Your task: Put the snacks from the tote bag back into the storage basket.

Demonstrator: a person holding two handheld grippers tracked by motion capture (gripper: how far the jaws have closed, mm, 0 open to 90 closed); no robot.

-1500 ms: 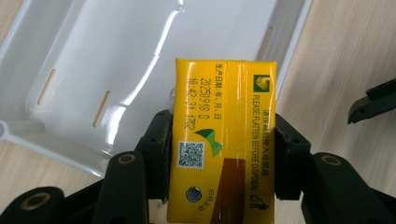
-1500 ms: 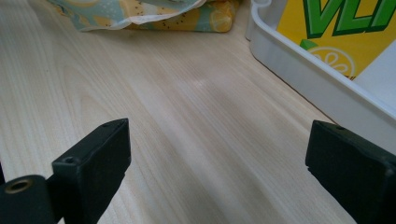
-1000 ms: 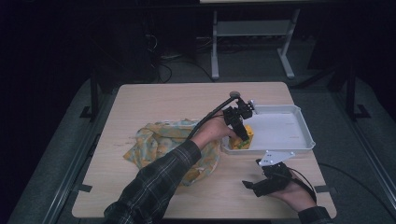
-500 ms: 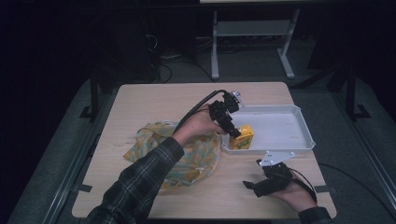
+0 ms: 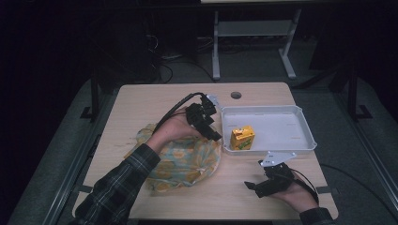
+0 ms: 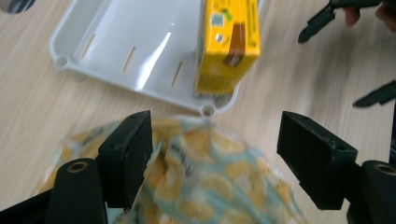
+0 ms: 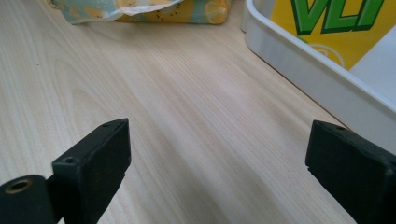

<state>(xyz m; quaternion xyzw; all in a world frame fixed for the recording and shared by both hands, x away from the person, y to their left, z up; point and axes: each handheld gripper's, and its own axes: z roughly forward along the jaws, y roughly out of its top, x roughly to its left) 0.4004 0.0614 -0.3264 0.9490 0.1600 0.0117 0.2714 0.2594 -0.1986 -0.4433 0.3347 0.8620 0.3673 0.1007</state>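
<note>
**A:** Start with the high view. What have you got?

**B:** I see the yellow juice carton (image 5: 242, 138) standing in the white tray (image 5: 300, 140), at the corner nearest the patterned bag (image 5: 185, 161). My left gripper (image 5: 213, 133) hangs above the bag's edge, just beside the tray. Its jaws have just been opening, and nothing sits between them, so I'd say the carton is delivered. My right gripper (image 5: 256, 185) rests near the table's (image 5: 141, 103) front edge, clear of the tray, I think to leave the other hand room.

**A:** And the left gripper view?

**B:** The 2 jaws stand spread with nothing held; below them lies the lemon-print bag (image 6: 205, 186), beyond it the tray corner (image 6: 205, 109) with the carton (image 6: 229, 42) against the wall. The right gripper's (image 6: 341, 51) black tips show farther off.

**A:** Right gripper view?

**B:** My right gripper's (image 7: 219, 163) jaws are wide apart over bare wood (image 7: 163, 93), gripping nothing. The tray wall (image 7: 303, 70) runs at the right with the carton's (image 7: 345, 28) green lettering behind it, and the bag's (image 7: 140, 9) edge lies at the top.
</note>
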